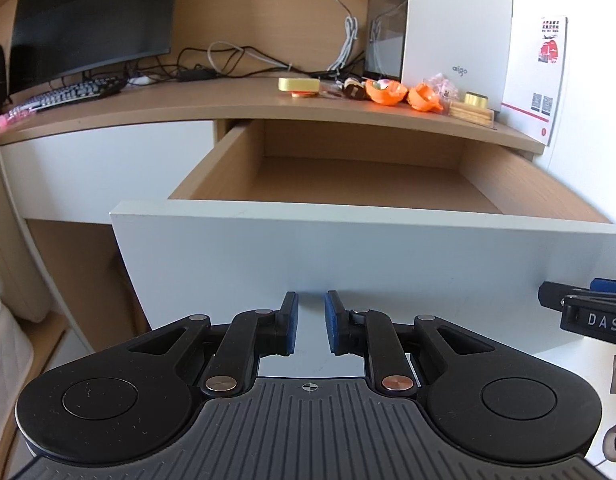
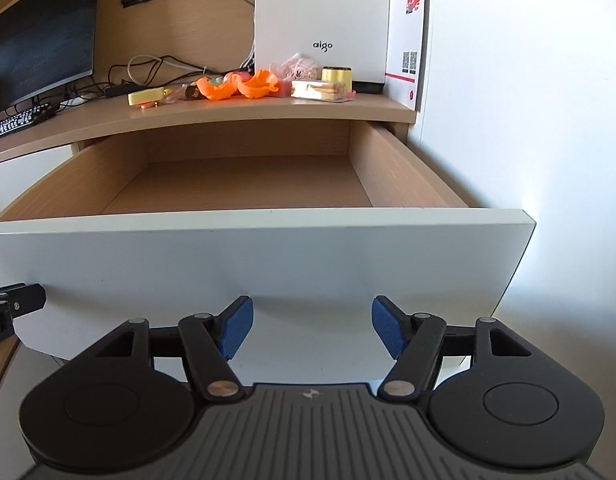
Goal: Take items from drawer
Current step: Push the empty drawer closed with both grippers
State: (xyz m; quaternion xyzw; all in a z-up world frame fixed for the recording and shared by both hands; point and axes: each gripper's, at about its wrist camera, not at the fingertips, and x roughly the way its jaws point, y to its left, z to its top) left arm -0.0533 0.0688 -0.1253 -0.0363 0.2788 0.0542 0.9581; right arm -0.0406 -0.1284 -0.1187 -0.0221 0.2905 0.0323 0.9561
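Note:
The drawer (image 1: 348, 256) stands pulled out, with its white front panel (image 2: 268, 256) facing me. The part of its wooden floor (image 1: 348, 184) that I can see holds nothing. On the desk above lie a yellow flat block (image 1: 299, 85), two orange shell halves (image 1: 386, 91), a cracker pack (image 1: 470, 113) and a gold roll (image 1: 476, 99). My left gripper (image 1: 311, 300) hangs low in front of the panel, its blue pads a narrow gap apart with nothing between them. Further right along the same panel my right gripper (image 2: 313, 308) stands wide open and holds nothing.
A white box (image 1: 456, 28) and a printed carton (image 1: 548, 76) stand at the desk's back right. At the left are a monitor (image 1: 92, 16), a keyboard (image 1: 68, 94) and tangled cables (image 1: 236, 60). A white wall (image 2: 528, 120) runs beside the drawer's right side.

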